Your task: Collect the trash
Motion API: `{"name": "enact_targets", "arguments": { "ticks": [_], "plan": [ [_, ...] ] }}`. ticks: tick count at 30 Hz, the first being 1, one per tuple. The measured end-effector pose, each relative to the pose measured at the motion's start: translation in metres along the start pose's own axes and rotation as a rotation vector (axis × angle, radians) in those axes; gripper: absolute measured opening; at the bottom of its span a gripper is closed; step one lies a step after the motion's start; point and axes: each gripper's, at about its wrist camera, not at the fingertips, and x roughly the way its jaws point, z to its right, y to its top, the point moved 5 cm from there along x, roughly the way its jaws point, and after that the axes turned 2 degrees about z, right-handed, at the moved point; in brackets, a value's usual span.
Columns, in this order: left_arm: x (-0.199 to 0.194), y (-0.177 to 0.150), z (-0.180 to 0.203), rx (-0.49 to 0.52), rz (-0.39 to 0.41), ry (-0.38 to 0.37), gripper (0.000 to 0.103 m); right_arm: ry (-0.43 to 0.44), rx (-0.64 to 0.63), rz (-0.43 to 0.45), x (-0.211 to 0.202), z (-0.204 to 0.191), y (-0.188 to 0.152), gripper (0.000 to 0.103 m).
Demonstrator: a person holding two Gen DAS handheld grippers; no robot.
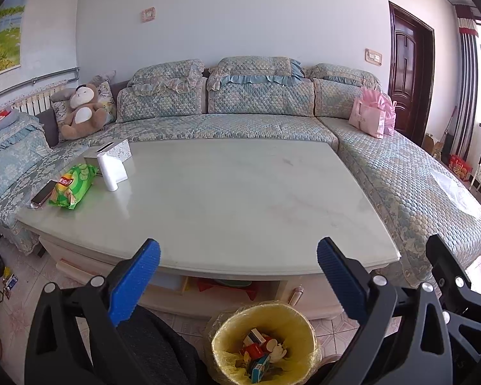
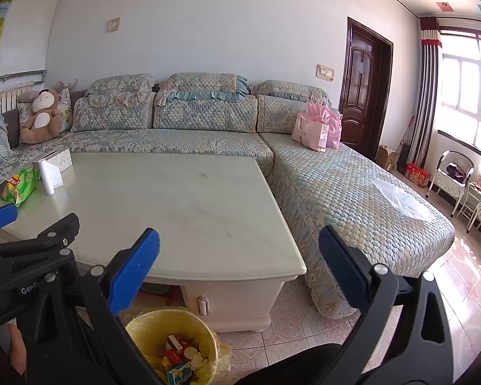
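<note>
A yellow-lined trash bin (image 1: pixel 301 324) stands on the floor in front of the coffee table and holds several small boxes and scraps; it also shows in the right wrist view (image 2: pixel 150 324). My left gripper (image 1: pixel 239 256) is open and empty above the table's near edge. My right gripper (image 2: pixel 239 252) is open and empty, to the right of the left one, above the table's near right corner. A green chip bag (image 1: pixel 72 186) lies at the table's far left; it also shows in the right wrist view (image 2: pixel 21 186).
On the marble coffee table (image 1: pixel 240 199) stand a white roll (image 1: pixel 112 170), a tissue box (image 1: pixel 118 149) and a phone (image 1: pixel 43 194). A blue sofa (image 1: pixel 400 179) wraps around it, with a teddy bear (image 1: pixel 81 112), pink bags (image 1: pixel 370 115) and clear plastic (image 2: pixel 400 200).
</note>
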Motion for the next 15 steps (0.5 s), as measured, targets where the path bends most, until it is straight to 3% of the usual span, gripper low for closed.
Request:
{"name": "enact_targets", "arguments": {
  "ticks": [15],
  "plan": [
    [-0.0024, -0.0030, 0.0028, 0.007, 0.005, -0.004, 0.096, -0.004, -0.001, -0.003, 0.0028, 0.0035, 0.0004, 0.097]
  ]
}}
